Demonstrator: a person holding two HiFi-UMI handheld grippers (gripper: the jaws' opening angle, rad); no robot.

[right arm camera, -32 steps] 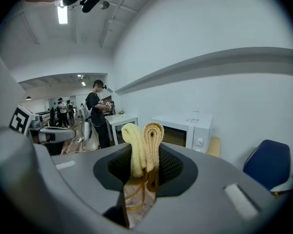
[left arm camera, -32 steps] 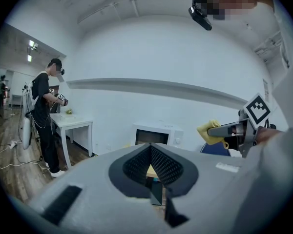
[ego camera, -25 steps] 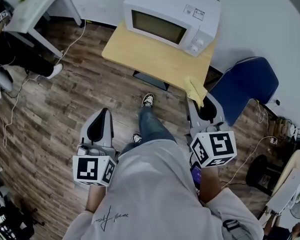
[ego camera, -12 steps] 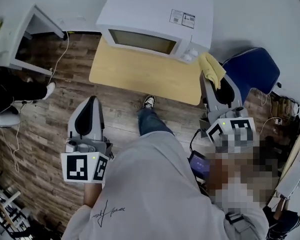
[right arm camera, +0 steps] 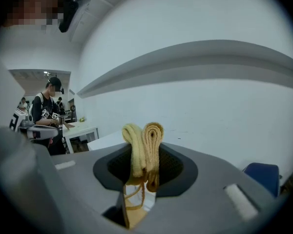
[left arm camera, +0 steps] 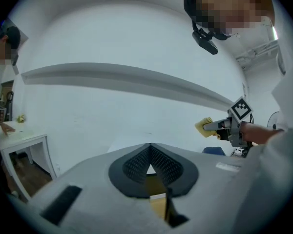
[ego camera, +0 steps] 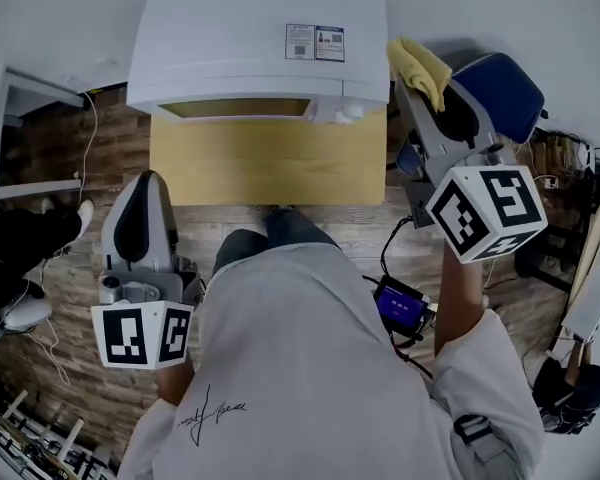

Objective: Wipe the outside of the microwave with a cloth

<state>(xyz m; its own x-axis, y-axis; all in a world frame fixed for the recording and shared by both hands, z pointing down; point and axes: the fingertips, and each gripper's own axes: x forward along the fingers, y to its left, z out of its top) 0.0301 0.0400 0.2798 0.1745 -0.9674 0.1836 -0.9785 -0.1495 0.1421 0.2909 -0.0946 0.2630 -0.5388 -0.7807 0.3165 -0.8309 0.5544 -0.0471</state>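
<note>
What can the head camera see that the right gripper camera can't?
Only the head view shows the label stickers on top of the microwave and the wooden floor. Only the right gripper view shows the long grey ledge on the wall. Both show the yellow cloth pinched in the right gripper and the blue chair.

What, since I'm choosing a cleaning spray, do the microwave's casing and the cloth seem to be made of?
Microwave: likely painted sheet metal, smooth matte white, flat top with a stuck-on label; plastic can't be excluded. Cloth, pinched in the right gripper: soft yellow fabric, perhaps terry or microfibre, given its fuzzy, rounded folds.
</note>
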